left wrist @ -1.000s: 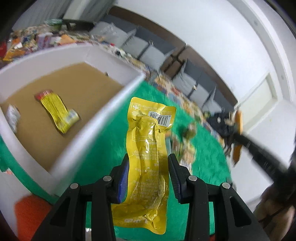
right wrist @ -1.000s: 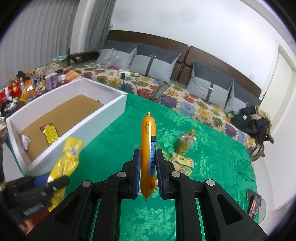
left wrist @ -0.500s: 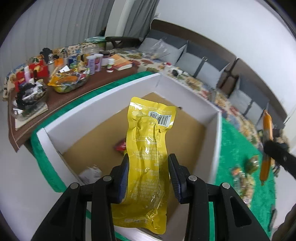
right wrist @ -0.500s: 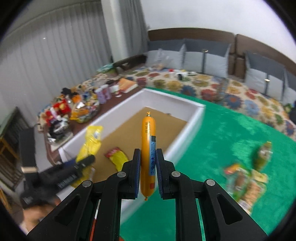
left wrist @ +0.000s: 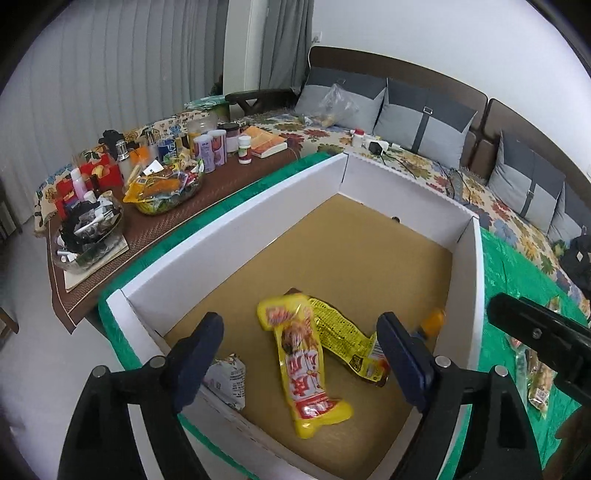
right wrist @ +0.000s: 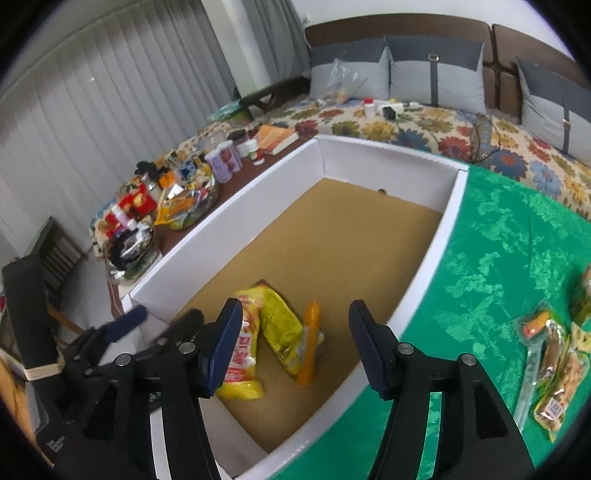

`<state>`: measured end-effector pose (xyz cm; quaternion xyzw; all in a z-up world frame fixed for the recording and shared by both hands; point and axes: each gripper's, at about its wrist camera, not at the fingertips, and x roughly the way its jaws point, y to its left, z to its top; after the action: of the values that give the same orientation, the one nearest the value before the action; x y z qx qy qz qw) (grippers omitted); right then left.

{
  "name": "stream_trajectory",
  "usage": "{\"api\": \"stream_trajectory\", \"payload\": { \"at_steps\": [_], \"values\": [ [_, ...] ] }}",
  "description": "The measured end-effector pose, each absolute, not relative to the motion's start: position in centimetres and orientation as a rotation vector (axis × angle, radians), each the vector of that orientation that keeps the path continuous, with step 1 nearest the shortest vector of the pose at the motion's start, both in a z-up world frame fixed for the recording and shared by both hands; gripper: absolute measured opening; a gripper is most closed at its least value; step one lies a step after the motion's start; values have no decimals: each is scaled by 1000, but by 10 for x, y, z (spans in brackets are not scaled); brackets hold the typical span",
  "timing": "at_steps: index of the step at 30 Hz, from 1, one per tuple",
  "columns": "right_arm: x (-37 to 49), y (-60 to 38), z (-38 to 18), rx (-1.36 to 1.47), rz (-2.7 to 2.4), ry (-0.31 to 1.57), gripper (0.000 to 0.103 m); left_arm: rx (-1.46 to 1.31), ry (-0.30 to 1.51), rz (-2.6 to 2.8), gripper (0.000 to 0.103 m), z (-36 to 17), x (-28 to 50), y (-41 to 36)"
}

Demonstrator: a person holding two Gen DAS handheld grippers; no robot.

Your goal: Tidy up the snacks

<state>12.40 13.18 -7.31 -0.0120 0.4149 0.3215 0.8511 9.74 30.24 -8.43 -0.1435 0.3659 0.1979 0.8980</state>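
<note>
While both claws open, box wall [right wrist: 424,266] separates loose snacks [right wrist: 554,365].

Grey curtains [left wrist: 92,92], white wall [left wrist: 424,33], brown sofa [left wrist: 443,79] with grey cushions [left wrist: 424,122].

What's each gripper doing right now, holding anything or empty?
Left gripper: jaws opening, nothing between them; yellow snack pack lies in the box.
Right gripper: jaws opening, empty; orange sausage lies in the box.
</note>
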Motion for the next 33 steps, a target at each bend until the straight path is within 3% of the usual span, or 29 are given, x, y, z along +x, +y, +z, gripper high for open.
{"api": "stream_trajectory", "payload": {
  "at_steps": [12, 16, 19, 26, 33],
  "values": [
    [112, 71, -63, -19, 575, 844, 66, -248, 679, 378, 86, -41, 82, 268],
    [104, 37, -71, -47, 518, 840, 72, -259, 671, 316, 87, -32, 75, 245],
    [89, -7, -94, -115, 429, 829, 73, -288, 664, 235, 95, -34, 67, 215],
    [32, -148, -176, -231, 123, 857, 73, -215, 804, 13, 97, -87, 76, 105],
    [-2, -213, -201, -216, 22, 810, 73, -119, 983, -82, 97, -160, 91, 23]
  ]
}}
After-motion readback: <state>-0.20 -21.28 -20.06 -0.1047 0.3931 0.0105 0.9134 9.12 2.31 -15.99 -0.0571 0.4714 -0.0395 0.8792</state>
